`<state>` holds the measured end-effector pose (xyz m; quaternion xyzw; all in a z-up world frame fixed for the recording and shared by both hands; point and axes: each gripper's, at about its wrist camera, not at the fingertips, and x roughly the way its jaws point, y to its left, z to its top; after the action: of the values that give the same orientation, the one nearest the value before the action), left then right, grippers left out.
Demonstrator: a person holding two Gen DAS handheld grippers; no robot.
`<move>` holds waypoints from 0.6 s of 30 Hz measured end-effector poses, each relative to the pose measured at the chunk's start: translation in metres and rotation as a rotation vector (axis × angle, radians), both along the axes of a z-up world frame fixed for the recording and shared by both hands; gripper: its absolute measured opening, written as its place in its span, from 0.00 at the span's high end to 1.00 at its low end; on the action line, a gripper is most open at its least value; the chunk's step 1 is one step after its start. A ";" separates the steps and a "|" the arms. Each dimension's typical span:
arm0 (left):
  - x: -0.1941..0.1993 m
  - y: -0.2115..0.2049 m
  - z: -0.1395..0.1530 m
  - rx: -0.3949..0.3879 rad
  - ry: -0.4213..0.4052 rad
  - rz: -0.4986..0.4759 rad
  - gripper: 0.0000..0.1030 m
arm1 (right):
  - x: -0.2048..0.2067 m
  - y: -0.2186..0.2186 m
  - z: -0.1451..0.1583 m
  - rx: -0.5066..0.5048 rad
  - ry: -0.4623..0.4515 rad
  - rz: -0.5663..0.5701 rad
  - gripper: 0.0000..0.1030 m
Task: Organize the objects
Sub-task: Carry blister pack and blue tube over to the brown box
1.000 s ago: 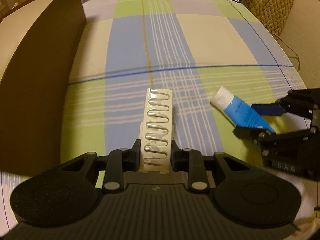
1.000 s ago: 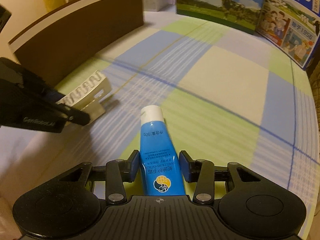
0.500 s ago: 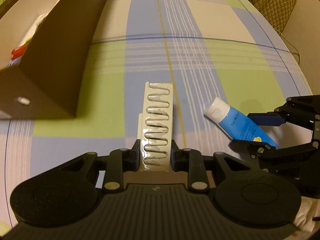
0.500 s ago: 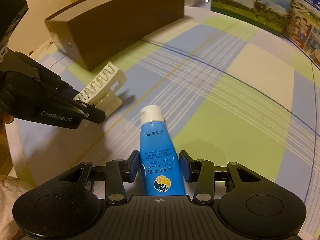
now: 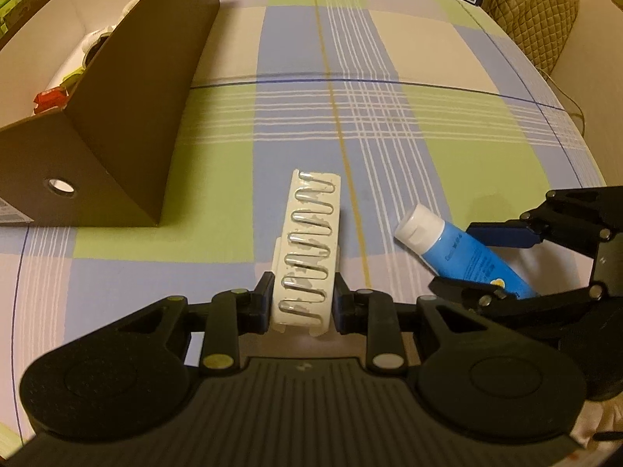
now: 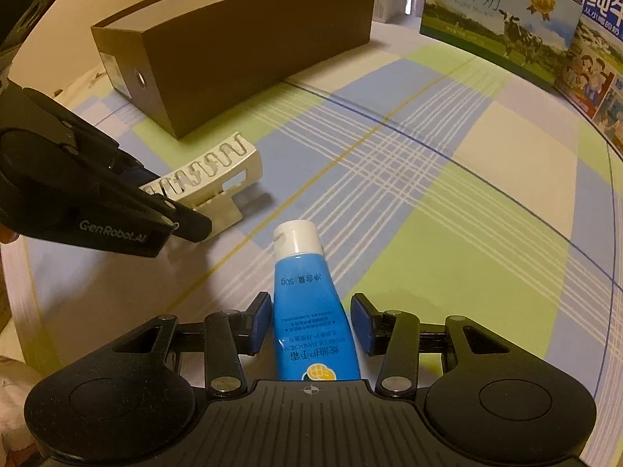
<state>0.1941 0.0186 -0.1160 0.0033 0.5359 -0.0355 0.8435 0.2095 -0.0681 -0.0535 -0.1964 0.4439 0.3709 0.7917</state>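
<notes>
Left wrist view shows one white plastic rack point(image 5: 307, 249) with a wavy slot along its top, clamped at its near end between the pads of the left gripper point(image 5: 301, 303), its far end reaching out over the tablecloth point(image 5: 389, 124). Just to its right lies one blue tube point(image 5: 463, 257) with a white cap point(image 5: 418, 225), sitting between the fingers of the right gripper point(image 5: 486, 260). From the right wrist view, the right gripper point(image 6: 309, 325) has the tube point(image 6: 311, 319) between its blue pads point(image 6: 261, 321); the left pad seems to touch it, while a thin gap shows at the right pad, so I cannot tell whether it truly grips. The cap point(image 6: 298, 237) points away toward the middle of the table. One long brown box point(image 6: 241, 50) stands open-topped along the left edge of the table, just beyond the rack point(image 6: 210, 175), with a round hole in its near end; small items lie inside it, too dim to name. The cloth is checked in green, blue, cream and lilac with thin white and blue lines. Two printed milk cartons point(image 6: 502, 27) stand at the far edge, and a quilted chair back point(image 5: 533, 11) sits off the far right corner. Warm, yellowish light fills the room.
</notes>
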 end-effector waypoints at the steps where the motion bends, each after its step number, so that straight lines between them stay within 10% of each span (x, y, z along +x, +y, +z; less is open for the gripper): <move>1: 0.000 -0.001 0.000 0.000 0.000 -0.003 0.76 | -0.001 0.000 0.000 0.001 -0.001 -0.001 0.63; 18: -0.020 0.007 0.014 -0.012 -0.049 0.013 0.78 | -0.012 -0.001 0.011 0.041 0.042 -0.047 0.65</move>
<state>0.1738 0.0259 -0.1018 -0.0044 0.5149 -0.0333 0.8566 0.1970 -0.0694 -0.0429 -0.1622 0.4571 0.3653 0.7946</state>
